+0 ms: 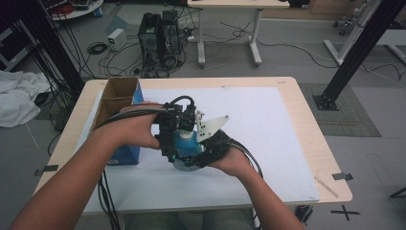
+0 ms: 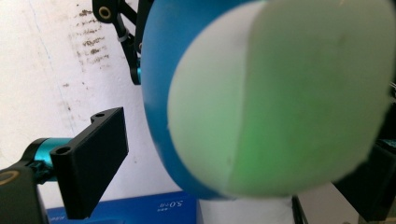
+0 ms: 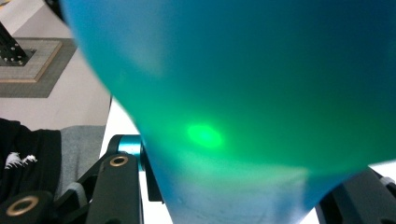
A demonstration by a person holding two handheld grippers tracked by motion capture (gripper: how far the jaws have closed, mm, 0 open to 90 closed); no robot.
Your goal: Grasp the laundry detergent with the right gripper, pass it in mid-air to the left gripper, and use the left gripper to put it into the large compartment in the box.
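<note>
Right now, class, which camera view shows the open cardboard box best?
The high view: the cardboard box stands whole at the table's left edge, top open. The left gripper view catches just a blue strip of its side; I can't pick it out in the right gripper view.

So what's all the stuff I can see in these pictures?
Blue bottle: one, blue with a white cap, middle of the table, between the two grippers.
Cardboard box: one, brown inside, blue outside, open top, left side of the table.
White mat: one, white, covering most of the table top.
Table: one, light wood edge.
Computer towers: two, black, on the floor beyond the table, among black cables.
White cloth: one pile, far left on the floor.
Left gripper: one, black, against the bottle's left side; whether it grips is unclear.
Right gripper: one, black with a grey plate, shut on the bottle.
Person's hands and forearms: two, coming in from the bottom.
</note>
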